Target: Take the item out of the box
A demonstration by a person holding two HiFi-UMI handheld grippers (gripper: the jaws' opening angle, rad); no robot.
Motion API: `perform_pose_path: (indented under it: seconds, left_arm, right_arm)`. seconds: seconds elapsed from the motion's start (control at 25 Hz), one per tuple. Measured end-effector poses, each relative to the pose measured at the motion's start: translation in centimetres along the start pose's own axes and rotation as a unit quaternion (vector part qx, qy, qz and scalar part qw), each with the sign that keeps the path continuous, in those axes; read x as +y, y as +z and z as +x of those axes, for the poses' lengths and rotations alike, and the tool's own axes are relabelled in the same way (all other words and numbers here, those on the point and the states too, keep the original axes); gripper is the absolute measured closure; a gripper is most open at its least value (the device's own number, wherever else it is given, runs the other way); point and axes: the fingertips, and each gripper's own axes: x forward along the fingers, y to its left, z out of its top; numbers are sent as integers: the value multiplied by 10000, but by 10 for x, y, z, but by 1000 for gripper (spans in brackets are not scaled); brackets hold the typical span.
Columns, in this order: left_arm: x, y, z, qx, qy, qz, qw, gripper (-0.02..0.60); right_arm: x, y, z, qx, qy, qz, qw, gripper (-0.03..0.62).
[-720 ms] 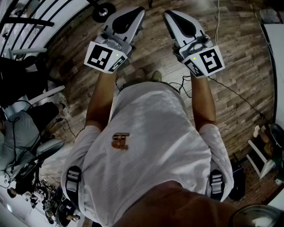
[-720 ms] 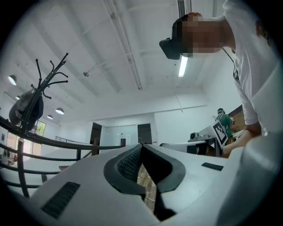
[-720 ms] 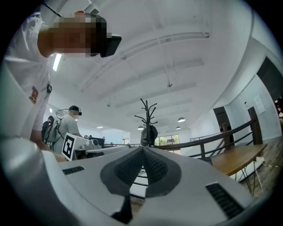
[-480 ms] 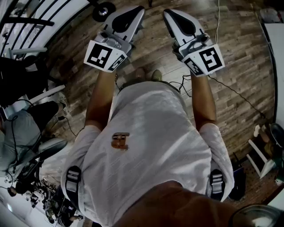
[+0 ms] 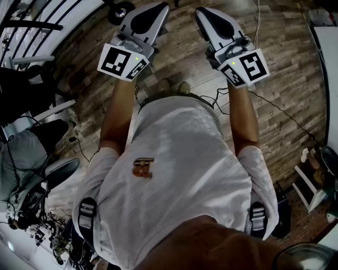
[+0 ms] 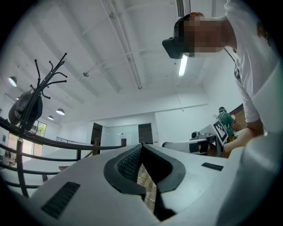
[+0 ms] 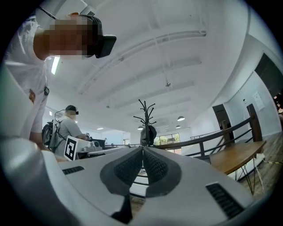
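Note:
No box and no item show in any view. In the head view my left gripper (image 5: 163, 6) and right gripper (image 5: 198, 10) are held side by side in front of the person's body, over a wooden plank floor (image 5: 285, 63). Both point away from the body. In the left gripper view the left gripper (image 6: 141, 146) has its dark ribbed pads (image 6: 129, 164) meeting at the tip, with nothing between them. The right gripper (image 7: 143, 149) looks the same in its own view: pads (image 7: 154, 165) together, nothing held. Both cameras look up at a white ceiling.
Cables (image 5: 285, 113) trail over the floor at right. Chairs and gear (image 5: 31, 158) crowd the left side, and a white table edge (image 5: 330, 63) stands at right. A coat rack (image 7: 146, 119), a railing (image 7: 230, 130), a wooden table (image 7: 236, 156) and another person (image 7: 66, 126) are in the room.
Both grippers have shifted slightly up in the head view, the left one also a little to the left. Their jaws stay closed.

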Motion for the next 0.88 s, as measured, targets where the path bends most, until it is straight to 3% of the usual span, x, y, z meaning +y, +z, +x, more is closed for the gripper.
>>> perform_pose_path:
  seconds: [0.88]
  left_arm:
    - [-38,-4,28,-25,436,289,9986,561]
  right_arm:
    - [-35,0,-49,116,465,-13,9989,562]
